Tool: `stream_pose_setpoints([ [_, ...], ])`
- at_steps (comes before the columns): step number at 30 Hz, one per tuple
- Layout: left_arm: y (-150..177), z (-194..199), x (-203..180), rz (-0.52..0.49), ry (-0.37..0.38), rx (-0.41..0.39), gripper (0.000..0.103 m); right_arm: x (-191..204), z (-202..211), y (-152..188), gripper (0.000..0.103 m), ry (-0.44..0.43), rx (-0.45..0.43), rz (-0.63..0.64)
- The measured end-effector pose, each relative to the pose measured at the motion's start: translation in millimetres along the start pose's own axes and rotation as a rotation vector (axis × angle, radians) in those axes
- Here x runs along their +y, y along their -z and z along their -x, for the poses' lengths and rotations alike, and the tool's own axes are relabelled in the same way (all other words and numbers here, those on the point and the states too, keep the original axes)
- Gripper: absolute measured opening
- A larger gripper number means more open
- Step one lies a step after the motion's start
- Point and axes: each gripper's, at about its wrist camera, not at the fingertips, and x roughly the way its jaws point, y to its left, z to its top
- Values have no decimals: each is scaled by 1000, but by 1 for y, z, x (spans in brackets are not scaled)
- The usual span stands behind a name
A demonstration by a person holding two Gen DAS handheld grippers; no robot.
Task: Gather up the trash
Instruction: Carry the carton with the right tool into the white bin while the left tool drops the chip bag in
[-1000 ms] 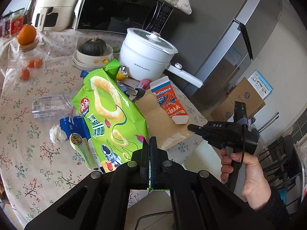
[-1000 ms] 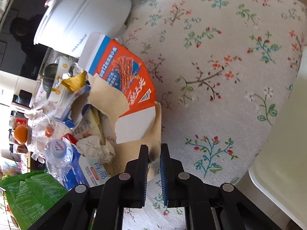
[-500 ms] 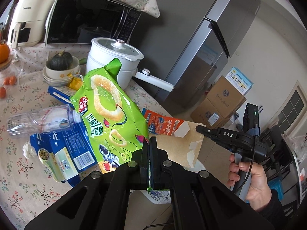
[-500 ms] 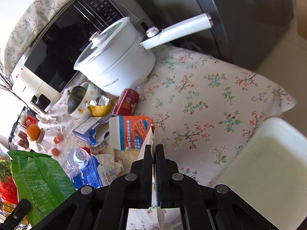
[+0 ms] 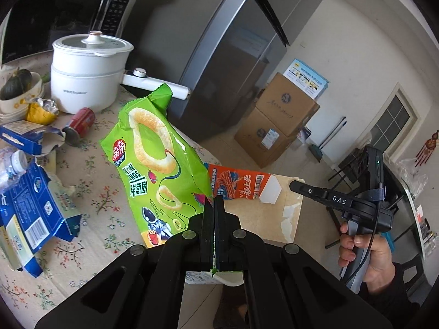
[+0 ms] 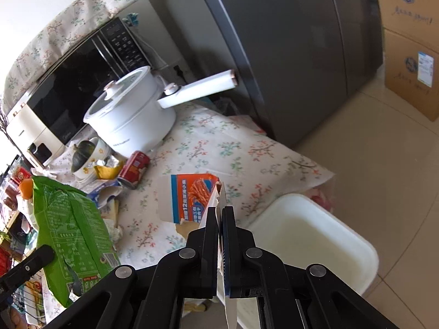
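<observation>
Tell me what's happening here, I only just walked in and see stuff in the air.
A person is clearing trash off the table with a claw in each hand. The left claw is shut on a green chip bag, and the right claw is shut on a torn orange carton. Both are lifted off the table, beside a white bin. A can and blue boxes remain.

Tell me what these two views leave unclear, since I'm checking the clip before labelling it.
- White bin: the right gripper covers its near side in the right wrist view; the contents cannot be seen.
- Orange carton: the green snack bag hides its left end in the left wrist view.
- Blue box: cut by the left edge.
- Pot: its brand lettering is too small to read.
</observation>
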Motion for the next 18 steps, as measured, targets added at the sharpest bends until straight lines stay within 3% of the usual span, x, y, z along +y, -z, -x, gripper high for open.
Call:
stream_pose_setpoints([
  [7,12,-45,-23,-50,73,59,0,-62,10,22,1,119,49,-39],
  [12,22,-81,-34,-73,96,110,0,-93,-7,32,2,161,118,-70],
  [15,27,-105,-37,-83,85,145,0,-106,-26,38,6,153,180,-100],
  [18,32,-122,-40,-99,90,169,0,-115,-34,40,17,151,217,-159],
])
